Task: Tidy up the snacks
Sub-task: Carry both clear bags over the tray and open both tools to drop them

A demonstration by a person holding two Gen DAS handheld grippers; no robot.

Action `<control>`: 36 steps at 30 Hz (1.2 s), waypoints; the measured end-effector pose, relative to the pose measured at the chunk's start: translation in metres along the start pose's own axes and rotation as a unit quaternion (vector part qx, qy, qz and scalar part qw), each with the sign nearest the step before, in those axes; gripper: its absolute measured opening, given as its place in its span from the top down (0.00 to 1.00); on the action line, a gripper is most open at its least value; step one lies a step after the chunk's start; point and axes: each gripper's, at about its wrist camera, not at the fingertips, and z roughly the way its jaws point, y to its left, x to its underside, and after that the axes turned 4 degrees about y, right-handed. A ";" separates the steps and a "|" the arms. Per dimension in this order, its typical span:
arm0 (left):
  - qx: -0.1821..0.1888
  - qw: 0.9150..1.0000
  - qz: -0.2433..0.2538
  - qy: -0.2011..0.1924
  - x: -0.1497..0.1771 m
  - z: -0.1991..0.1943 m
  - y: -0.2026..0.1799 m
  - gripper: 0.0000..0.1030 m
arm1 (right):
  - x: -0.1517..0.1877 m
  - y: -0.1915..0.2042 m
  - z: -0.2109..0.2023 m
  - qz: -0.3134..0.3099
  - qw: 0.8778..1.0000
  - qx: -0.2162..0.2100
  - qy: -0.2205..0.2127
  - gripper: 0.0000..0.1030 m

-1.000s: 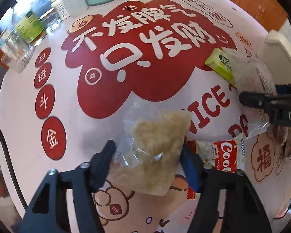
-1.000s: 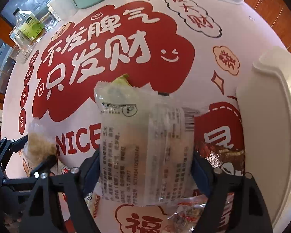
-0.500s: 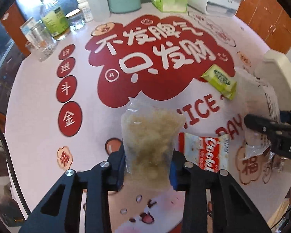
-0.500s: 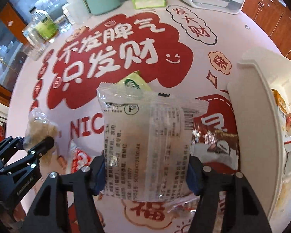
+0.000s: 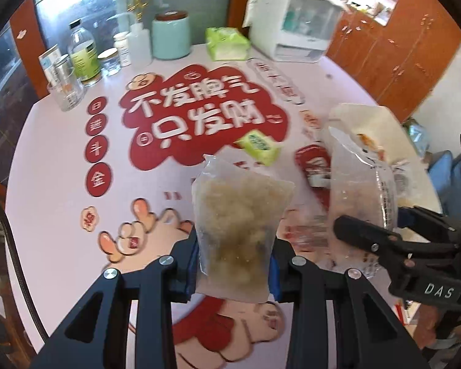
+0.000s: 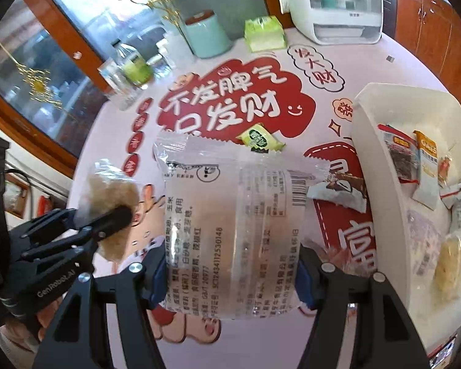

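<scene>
My left gripper (image 5: pixel 234 264) is shut on a clear bag of pale crumbly snack (image 5: pixel 239 215) and holds it above the table; the bag also shows in the right wrist view (image 6: pixel 110 203). My right gripper (image 6: pixel 230 276) is shut on a clear printed snack packet (image 6: pixel 233 221), held in the air; the packet shows at the right in the left wrist view (image 5: pixel 359 190). A white bin (image 6: pixel 375 166) with several snacks stands to the right. A green packet (image 6: pixel 258 140) and a brown-and-white packet (image 6: pixel 338 190) lie on the table.
The round table has a pink cloth with red print (image 5: pixel 61 209). At its far edge stand a teal canister (image 5: pixel 170 35), bottles and glasses (image 5: pixel 80 55), a green tissue pack (image 5: pixel 227 43) and a white appliance (image 5: pixel 295 27). Wooden cabinets (image 5: pixel 399 58) are behind.
Both grippers have risen well above the table with their snacks held. The views have tilted up, so the far table edge, cabinets and the bin's inside now show.
</scene>
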 end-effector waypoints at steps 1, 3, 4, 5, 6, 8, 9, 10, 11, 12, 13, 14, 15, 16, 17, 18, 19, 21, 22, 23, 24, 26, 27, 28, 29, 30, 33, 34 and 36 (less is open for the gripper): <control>0.005 1.000 0.002 -0.002 0.000 -0.004 -0.007 0.67 | 0.003 -0.002 -0.009 0.000 1.000 -0.005 -0.009 0.36; 0.014 1.000 0.007 -0.006 -0.002 -0.012 -0.022 0.67 | 0.008 -0.006 -0.024 0.002 1.000 -0.016 -0.023 0.36; 0.017 1.000 0.010 -0.009 -0.003 -0.015 -0.030 0.67 | 0.009 -0.010 -0.031 0.005 0.999 -0.024 -0.030 0.36; 0.020 1.000 0.013 -0.012 -0.005 -0.018 -0.037 0.67 | 0.011 -0.016 -0.042 0.009 0.999 -0.036 -0.039 0.36; 0.022 0.999 0.017 -0.015 -0.008 -0.021 -0.045 0.67 | 0.012 -0.020 -0.049 0.013 0.998 -0.043 -0.045 0.36; 0.025 0.999 0.026 -0.023 -0.013 -0.027 -0.063 0.67 | 0.015 -0.032 -0.065 0.021 0.996 -0.052 -0.064 0.36; 0.026 0.999 0.031 -0.026 -0.016 -0.029 -0.073 0.67 | 0.016 -0.040 -0.075 0.025 0.995 -0.056 -0.075 0.36; 0.029 0.999 0.036 -0.029 -0.020 -0.030 -0.083 0.67 | 0.018 -0.047 -0.083 0.029 0.994 -0.059 -0.083 0.36; 0.031 0.998 0.040 -0.031 -0.022 -0.031 -0.092 0.67 | 0.020 -0.056 -0.091 0.033 0.993 -0.062 -0.092 0.36; 0.034 0.998 0.046 -0.033 -0.025 -0.031 -0.103 0.67 | 0.020 -0.066 -0.099 0.039 0.992 -0.063 -0.099 0.36; 0.036 0.997 0.051 -0.034 -0.028 -0.031 -0.115 0.67 | 0.021 -0.077 -0.108 0.045 0.991 -0.062 -0.107 0.36; 0.037 0.997 0.055 -0.036 -0.031 -0.031 -0.125 0.67 | 0.021 -0.087 -0.114 0.048 0.991 -0.060 -0.112 0.36; 0.038 0.997 0.060 -0.037 -0.036 -0.030 -0.140 0.67 | 0.022 -0.095 -0.118 0.051 0.990 -0.058 -0.116 0.36; 0.039 0.997 0.062 -0.037 -0.039 -0.029 -0.151 0.67 | 0.022 -0.104 -0.122 0.055 0.990 -0.058 -0.119 0.36; 0.041 0.996 0.065 -0.036 -0.043 -0.028 -0.161 0.67 | 0.022 -0.115 -0.127 0.061 0.989 -0.057 -0.122 0.36; 0.043 0.996 0.068 -0.036 -0.047 -0.026 -0.173 0.67 | 0.022 -0.127 -0.132 0.065 0.989 -0.055 -0.125 0.36; 0.043 0.996 0.072 -0.036 -0.051 -0.024 -0.185 0.67 | 0.022 -0.137 -0.136 0.069 0.988 -0.052 -0.127 0.36; 0.043 0.995 0.080 -0.036 -0.058 -0.020 -0.207 0.67 | 0.020 -0.158 -0.142 0.076 0.988 -0.045 -0.130 0.36; 0.043 0.995 0.083 -0.036 -0.062 -0.017 -0.219 0.67 | 0.019 -0.169 -0.145 0.081 0.987 -0.043 -0.130 0.36; 0.042 0.995 0.087 -0.036 -0.067 -0.013 -0.231 0.67 | 0.019 -0.180 -0.147 0.087 0.987 -0.041 -0.130 0.36; 0.040 0.995 0.089 -0.036 -0.071 -0.011 -0.240 0.67 | 0.018 -0.189 -0.148 0.090 0.987 -0.039 -0.130 0.36; 0.037 0.994 0.093 -0.036 -0.079 -0.003 -0.258 0.67 | 0.015 -0.207 -0.151 0.096 0.986 -0.031 -0.130 0.36; 0.036 0.994 0.094 -0.035 -0.084 0.001 -0.266 0.67 | 0.014 -0.216 -0.152 0.097 0.986 -0.025 -0.131 0.36; 0.034 0.994 0.095 -0.035 -0.088 0.004 -0.274 0.67 | 0.013 -0.223 -0.153 0.098 0.986 -0.021 -0.131 0.36; 0.032 0.994 0.096 -0.034 -0.092 0.008 -0.281 0.67 | 0.012 -0.230 -0.153 0.099 0.986 -0.018 -0.130 0.36; 0.029 0.994 0.097 -0.033 -0.096 0.012 -0.288 0.67 | 0.010 -0.237 -0.153 0.100 0.987 -0.015 -0.128 0.36; 0.019 0.995 0.098 -0.031 -0.109 0.027 -0.304 0.67 | 0.003 -0.254 -0.152 0.102 0.987 -0.007 -0.124 0.36; 0.014 0.995 0.097 -0.030 -0.113 0.032 -0.309 0.67 | 0.000 -0.259 -0.151 0.101 0.987 -0.003 -0.123 0.36; 0.009 0.995 0.097 -0.028 -0.120 0.041 -0.315 0.67 | -0.004 -0.264 -0.147 0.099 0.988 0.005 -0.118 0.35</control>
